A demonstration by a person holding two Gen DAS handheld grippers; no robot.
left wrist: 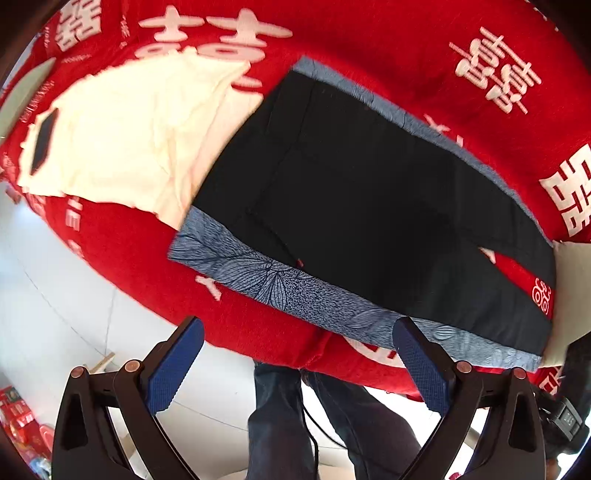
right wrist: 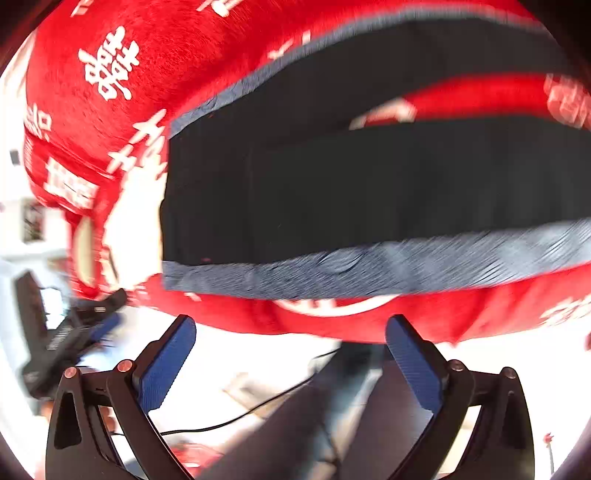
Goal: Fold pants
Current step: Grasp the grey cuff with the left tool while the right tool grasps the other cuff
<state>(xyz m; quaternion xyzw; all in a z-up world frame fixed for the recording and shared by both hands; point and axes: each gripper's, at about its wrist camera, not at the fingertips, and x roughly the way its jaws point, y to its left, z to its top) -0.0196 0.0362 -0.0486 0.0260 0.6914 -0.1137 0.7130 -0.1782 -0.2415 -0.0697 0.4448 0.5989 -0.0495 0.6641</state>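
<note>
The black pants with grey-blue patterned side bands (left wrist: pixel 369 206) lie flat on the red plush cover with white characters (left wrist: pixel 388 44) of the bench, legs toward 3 o'clock, with a cream folded cloth (left wrist: pixel 122 136) touching the waist at 10 o'clock. The left gripper (left wrist: pixel 299 363) and the right gripper (right wrist: pixel 291 362) both hang with fingers apart and empty, off the near edge. I think a pinch could also catch the plush cover, or drag the cream cloth along.

red printed bedspread (left wrist: pixel 388 33): black pants (left wrist: pixel 369 206) flat over blue patterned cloth (left wrist: pixel 280 284); cream garment (left wrist: pixel 129 136) alongside, touching.
</note>
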